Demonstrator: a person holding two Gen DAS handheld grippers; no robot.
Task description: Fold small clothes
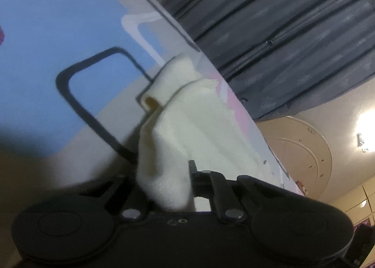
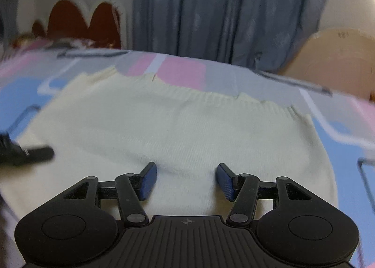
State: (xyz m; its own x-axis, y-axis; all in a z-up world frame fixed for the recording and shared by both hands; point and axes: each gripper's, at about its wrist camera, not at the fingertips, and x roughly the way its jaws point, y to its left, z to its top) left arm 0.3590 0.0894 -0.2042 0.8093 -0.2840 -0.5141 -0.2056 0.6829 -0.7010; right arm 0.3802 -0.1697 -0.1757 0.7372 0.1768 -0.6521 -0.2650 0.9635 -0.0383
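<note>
A cream knitted garment (image 2: 175, 127) lies spread flat on the patterned bedsheet (image 2: 182, 68), ribbed hem at the far side. My right gripper (image 2: 186, 181) hovers over its near part, open, blue pads (image 2: 148, 181) apart with only flat cloth below them. In the left wrist view, my left gripper (image 1: 168, 188) is shut on a bunched corner of the cream garment (image 1: 187, 127), which rises in a fold from the sheet into the jaws. The left gripper's black finger (image 2: 25, 150) also shows blurred at the left edge of the right wrist view.
The bedsheet (image 1: 58, 33) has blue, pink and grey blocks with dark outlines. Grey curtains (image 2: 211, 10) hang behind the bed. A dark red headboard (image 2: 82, 19) stands at the far left. A bright ceiling lamp (image 1: 368, 122) glares at the right.
</note>
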